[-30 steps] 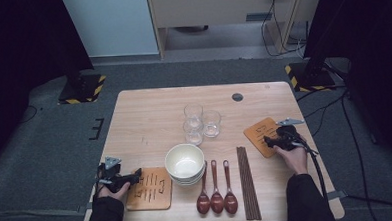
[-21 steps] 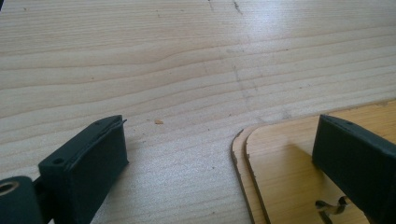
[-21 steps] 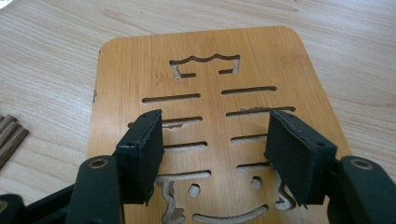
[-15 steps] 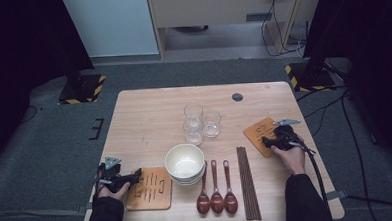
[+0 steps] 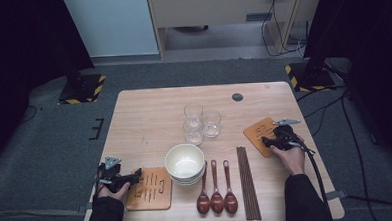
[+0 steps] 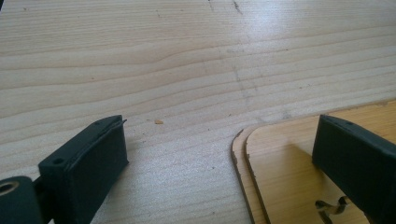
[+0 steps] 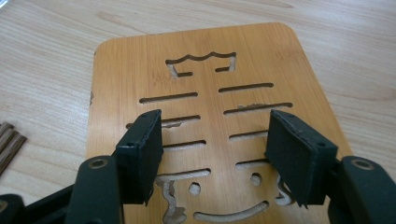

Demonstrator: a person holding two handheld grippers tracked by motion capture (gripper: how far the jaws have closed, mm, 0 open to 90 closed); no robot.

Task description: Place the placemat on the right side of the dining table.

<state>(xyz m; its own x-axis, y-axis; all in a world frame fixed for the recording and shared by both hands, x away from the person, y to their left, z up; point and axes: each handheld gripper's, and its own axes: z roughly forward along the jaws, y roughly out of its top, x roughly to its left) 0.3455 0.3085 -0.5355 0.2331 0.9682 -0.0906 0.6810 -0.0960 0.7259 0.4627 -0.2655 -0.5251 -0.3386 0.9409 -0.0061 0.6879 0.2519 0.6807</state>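
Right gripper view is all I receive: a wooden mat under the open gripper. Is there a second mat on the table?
Observer: Yes, a second mat lies at the near left corner of the table.
Operator: Is the left gripper holding it?
Observer: No. It is open, with one jaw over the mat's edge and the other over bare table.
Operator: What lies between the two mats?
Observer: A stack of white bowls, then three spoons, then the chopsticks.
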